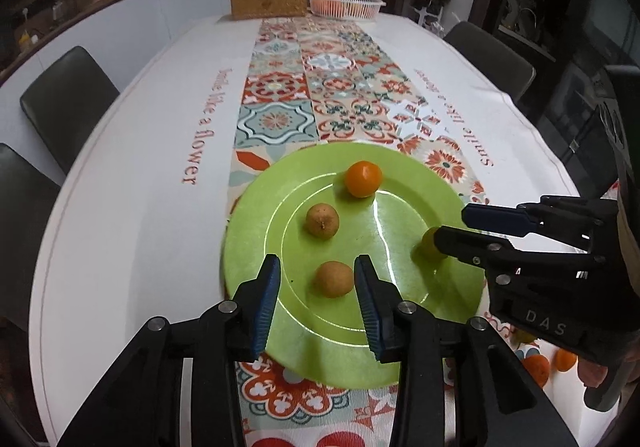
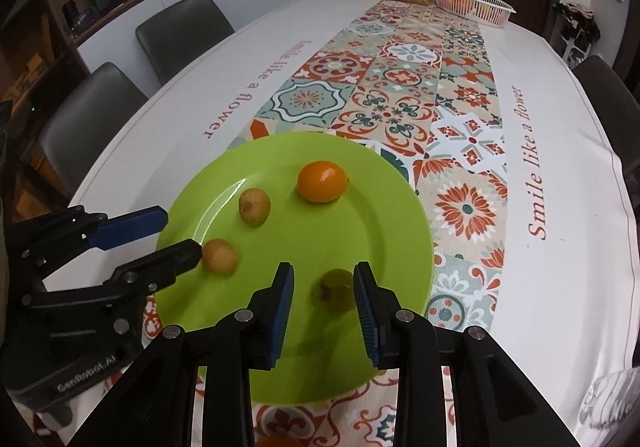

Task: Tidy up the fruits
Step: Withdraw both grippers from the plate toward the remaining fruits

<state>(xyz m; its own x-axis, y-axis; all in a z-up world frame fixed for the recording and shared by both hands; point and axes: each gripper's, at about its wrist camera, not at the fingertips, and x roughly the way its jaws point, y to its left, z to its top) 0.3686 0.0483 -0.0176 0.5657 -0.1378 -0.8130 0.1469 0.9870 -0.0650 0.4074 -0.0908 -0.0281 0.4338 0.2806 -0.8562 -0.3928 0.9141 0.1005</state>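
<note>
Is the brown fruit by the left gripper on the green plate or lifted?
On the green plate: the small brown fruit rests there between the left gripper's jaws, untouched by them.

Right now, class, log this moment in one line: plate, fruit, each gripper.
plate: four fruits | left gripper: open, at tan fruit | right gripper: open, at green fruit

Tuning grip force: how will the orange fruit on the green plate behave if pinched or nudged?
The orange fruit is round, so it would likely roll on the smooth plate. Its glossy skin may slip. It looks small, probably light.
</note>
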